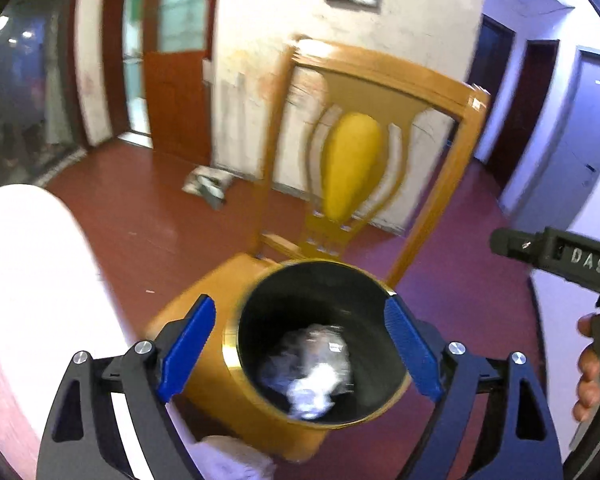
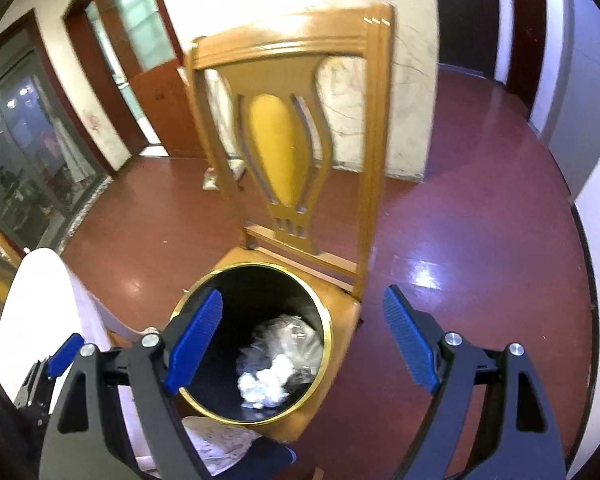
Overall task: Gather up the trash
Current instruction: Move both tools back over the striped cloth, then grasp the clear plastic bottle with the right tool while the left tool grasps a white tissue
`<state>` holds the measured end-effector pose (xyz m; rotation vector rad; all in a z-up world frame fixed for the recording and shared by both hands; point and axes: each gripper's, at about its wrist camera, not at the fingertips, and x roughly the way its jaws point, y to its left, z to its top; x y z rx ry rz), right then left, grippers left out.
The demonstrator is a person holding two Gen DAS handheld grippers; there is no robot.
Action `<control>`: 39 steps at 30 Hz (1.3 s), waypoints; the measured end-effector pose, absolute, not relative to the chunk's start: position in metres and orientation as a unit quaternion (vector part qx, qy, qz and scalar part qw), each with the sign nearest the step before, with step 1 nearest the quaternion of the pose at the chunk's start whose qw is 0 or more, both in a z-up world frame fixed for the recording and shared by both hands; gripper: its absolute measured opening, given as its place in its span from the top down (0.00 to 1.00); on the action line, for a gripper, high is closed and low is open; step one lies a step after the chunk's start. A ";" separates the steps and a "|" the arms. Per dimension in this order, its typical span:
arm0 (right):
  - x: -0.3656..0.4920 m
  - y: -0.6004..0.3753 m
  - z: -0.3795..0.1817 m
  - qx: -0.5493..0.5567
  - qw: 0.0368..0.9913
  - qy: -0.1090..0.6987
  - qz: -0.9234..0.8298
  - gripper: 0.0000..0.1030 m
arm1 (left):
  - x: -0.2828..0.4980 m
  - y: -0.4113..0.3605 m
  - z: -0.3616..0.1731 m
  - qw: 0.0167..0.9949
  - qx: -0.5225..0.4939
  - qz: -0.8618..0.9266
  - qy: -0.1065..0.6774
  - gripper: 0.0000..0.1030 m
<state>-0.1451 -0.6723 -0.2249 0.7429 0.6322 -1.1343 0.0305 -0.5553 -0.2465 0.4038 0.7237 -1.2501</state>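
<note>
Left gripper point(image 1: 300, 342) is spread wide and empty, directly above the black, gold-rimmed bin point(image 1: 320, 280), which stands on the seat of a wooden chair point(image 1: 384, 76). Right gripper point(image 2: 302, 338) is likewise spread and empty; the bin point(image 2: 256, 280) lies below its left finger, the red floor point(image 2: 480, 220) beyond its right. Crumpled white paper and clear plastic trash point(image 2: 276, 368) sits at the bin's bottom.

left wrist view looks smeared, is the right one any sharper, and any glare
Left wrist view: motion blur smears the chair and the trash in the bin. Right wrist view: sharper, chair edges crisp, bright glare patch on the floor. Both bend straight lines, fisheye style.
</note>
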 end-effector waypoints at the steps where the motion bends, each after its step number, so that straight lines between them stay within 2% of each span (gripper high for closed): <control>1: -0.137 -0.666 -0.219 0.332 0.743 0.283 -0.509 0.20 | 0.039 -0.543 -0.239 0.743 0.175 -0.558 0.325 0.18; 5: -0.097 -0.636 -0.193 0.303 0.787 0.265 -0.468 0.20 | 0.078 -0.488 -0.206 0.800 0.145 -0.494 0.309 0.15; 10: -0.028 -0.577 -0.158 0.261 0.852 0.253 -0.376 0.20 | 0.122 -0.381 -0.155 0.873 0.104 -0.393 0.270 0.06; 13: 0.013 -0.532 -0.139 0.236 0.886 0.251 -0.311 0.20 | 0.139 -0.315 -0.130 0.902 0.087 -0.336 0.257 0.06; 21: 0.080 -0.419 -0.090 0.180 0.943 0.234 -0.155 0.20 | 0.136 -0.137 -0.066 0.963 0.097 -0.162 0.190 0.06; 27: 0.103 -0.352 -0.056 0.143 0.966 0.207 -0.067 0.19 | 0.121 -0.039 -0.058 0.976 0.077 -0.075 0.189 0.06; 31: 0.111 -0.329 -0.052 0.129 0.969 0.208 -0.044 0.19 | 0.118 -0.011 -0.064 0.978 0.069 -0.047 0.192 0.06; 39: 0.120 -0.314 -0.056 0.119 0.967 0.222 -0.042 0.19 | 0.120 -0.008 -0.077 0.975 0.074 -0.055 0.201 0.06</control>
